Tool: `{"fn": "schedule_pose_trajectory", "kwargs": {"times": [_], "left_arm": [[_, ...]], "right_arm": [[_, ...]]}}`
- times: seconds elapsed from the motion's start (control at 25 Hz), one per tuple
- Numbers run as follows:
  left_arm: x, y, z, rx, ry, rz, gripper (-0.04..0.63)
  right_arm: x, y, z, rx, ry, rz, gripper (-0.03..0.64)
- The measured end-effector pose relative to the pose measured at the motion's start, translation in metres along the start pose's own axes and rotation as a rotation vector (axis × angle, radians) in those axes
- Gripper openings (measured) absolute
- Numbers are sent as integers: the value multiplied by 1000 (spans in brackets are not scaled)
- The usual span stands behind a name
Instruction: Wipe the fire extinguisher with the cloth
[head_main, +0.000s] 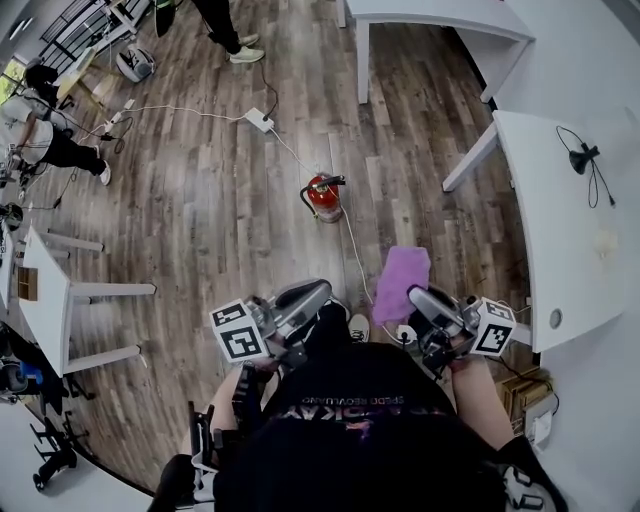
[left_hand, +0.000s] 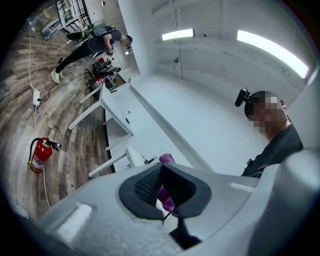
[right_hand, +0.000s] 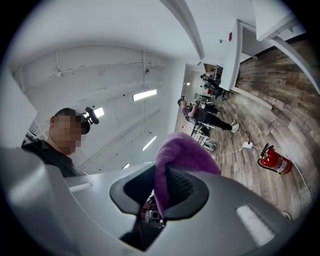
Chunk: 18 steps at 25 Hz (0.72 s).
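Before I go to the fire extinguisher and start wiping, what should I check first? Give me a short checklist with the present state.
1. Cloth clamped in right gripper: ok.
2. Left gripper shut and empty: ok.
3. Fire extinguisher standing upright on floor: ok.
4. Cloth touching extinguisher: not ok, they are apart.
5. Path free: not ok, white cable lies beside the extinguisher.
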<state>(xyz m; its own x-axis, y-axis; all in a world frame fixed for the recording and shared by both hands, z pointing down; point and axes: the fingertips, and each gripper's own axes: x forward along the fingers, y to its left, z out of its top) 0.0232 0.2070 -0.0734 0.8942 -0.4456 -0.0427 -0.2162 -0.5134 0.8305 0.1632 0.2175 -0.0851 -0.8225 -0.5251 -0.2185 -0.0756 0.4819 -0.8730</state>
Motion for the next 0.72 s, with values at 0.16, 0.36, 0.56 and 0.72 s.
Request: {"fn": "schedule_pose_trajectory", "kwargs": {"times": [0.16,0.36,0.56,0.72], "left_arm": [[-11,20,27,-3,-13,2,-3],[-29,49,71,-16,-43,-3,-3],[-35,76,111,-1,-44,-19,-5],[-40,90,127,-1,-27,-25,-5]], "right_arm": [[28,-12,10,-3,2,-18,57],[72,-32,23,-5,-6,-55,57],[118,-50,44,-35,-22,-61,57],[139,-60,61,-60,-54,-69,55]]}}
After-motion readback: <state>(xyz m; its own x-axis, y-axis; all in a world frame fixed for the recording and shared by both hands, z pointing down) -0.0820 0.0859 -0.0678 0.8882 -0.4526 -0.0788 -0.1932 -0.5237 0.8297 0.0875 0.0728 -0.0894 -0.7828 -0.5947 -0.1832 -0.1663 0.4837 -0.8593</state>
